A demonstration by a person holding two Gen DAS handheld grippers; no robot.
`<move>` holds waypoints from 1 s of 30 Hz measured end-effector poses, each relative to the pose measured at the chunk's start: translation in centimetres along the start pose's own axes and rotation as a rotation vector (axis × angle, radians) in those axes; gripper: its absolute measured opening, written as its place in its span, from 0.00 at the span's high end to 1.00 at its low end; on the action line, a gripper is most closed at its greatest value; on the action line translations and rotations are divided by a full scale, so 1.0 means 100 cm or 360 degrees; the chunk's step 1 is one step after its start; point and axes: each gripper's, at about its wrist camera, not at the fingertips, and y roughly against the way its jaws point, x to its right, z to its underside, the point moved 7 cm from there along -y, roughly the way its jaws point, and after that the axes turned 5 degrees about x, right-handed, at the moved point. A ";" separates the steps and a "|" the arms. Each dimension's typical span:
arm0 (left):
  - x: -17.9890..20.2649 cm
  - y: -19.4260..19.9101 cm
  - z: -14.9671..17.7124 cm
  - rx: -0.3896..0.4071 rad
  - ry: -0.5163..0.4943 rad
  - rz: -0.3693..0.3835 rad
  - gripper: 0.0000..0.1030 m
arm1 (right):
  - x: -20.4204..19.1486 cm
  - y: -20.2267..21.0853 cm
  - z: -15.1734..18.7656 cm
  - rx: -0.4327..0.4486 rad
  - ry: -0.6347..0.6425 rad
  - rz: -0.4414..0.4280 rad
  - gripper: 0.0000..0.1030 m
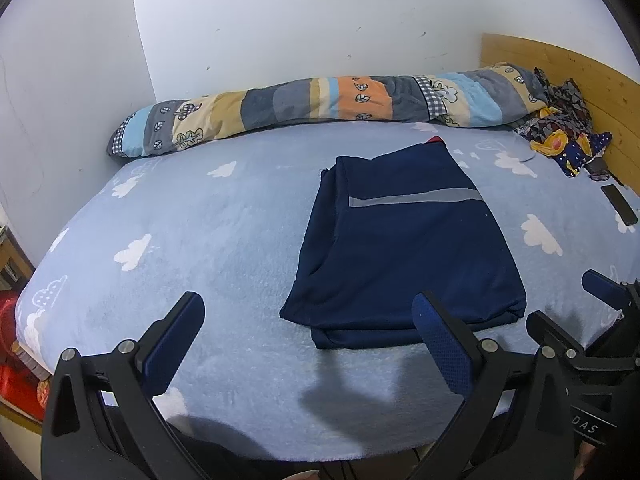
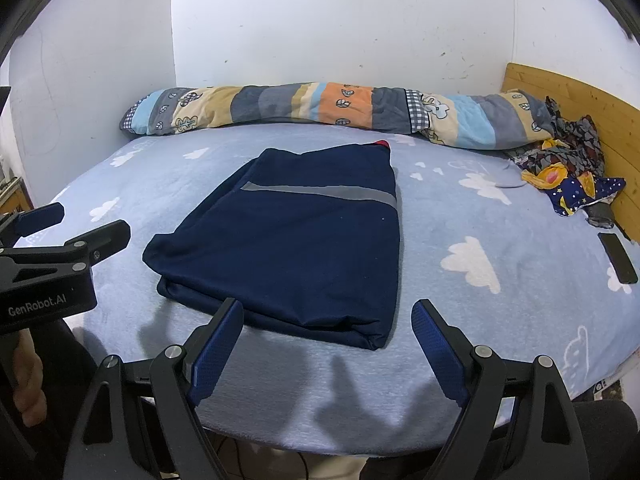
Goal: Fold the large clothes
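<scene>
Both claws spread apart, holding nothing, above the near edge of the bed.

Left claw [image 1: 308,344] hovers over bare sheet, just left of the folded navy garment [image 1: 404,248]; right claw [image 2: 328,344] hangs over the garment's near hem, not touching it. Garment lies flat mid-bed [image 1: 180,220] as a neat rectangle, 1 grey stripe across it. Rolled patchwork quilt [image 1: 320,104] runs along the wall. Crumpled patterned cloth [image 2: 568,176] and a dark phone [image 2: 618,258] sit by the wooden headboard [image 2: 580,96].
</scene>
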 end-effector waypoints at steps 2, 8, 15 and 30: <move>0.000 0.000 0.001 -0.0001 0.0000 -0.0004 0.00 | -0.001 0.000 0.000 -0.0003 0.0000 -0.0002 0.14; 0.000 0.001 0.000 0.0006 -0.0008 -0.0011 0.00 | -0.001 0.000 0.000 0.0001 0.0000 -0.0003 0.14; 0.000 0.001 0.001 0.0005 -0.0006 -0.0006 0.00 | 0.001 0.000 0.001 -0.0002 0.0002 -0.0005 0.14; -0.001 0.002 0.002 0.0011 -0.0016 -0.0013 0.00 | 0.002 0.001 0.000 0.0001 0.0003 -0.0002 0.14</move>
